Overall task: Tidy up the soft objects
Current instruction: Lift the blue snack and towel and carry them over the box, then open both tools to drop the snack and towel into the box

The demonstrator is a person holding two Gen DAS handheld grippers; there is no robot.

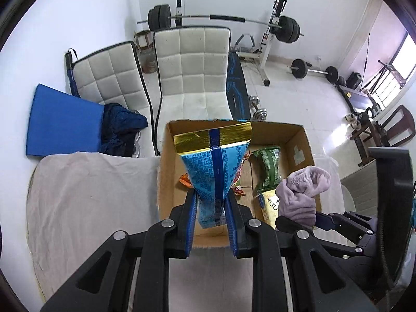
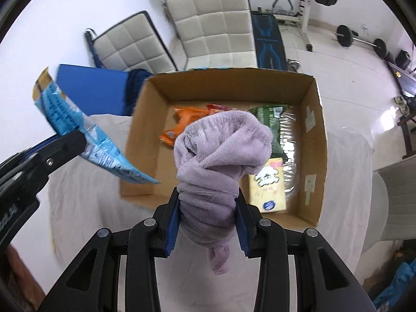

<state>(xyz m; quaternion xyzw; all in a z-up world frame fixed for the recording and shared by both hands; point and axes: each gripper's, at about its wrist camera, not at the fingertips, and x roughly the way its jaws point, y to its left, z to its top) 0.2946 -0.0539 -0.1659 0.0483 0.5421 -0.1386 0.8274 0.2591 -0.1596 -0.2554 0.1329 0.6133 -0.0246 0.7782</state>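
Between left claw (image 1: 211, 208) pads, pinched blue packet (image 1: 215, 161), right claw (image 2: 208, 208) clamping lilac cloth (image 2: 221, 150)

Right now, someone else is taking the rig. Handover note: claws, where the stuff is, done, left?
Left claw: shut on the blue snack bag, held up over the cardboard box.
Right claw: shut on the bunched purple towel, also above the box.
In the box: orange packet, green packet, yellow packet.
The box sits on a table with a pale cloth.
Done: three packets lie in the box.
Left: likely place the bag and towel; where each belongs I can't tell.
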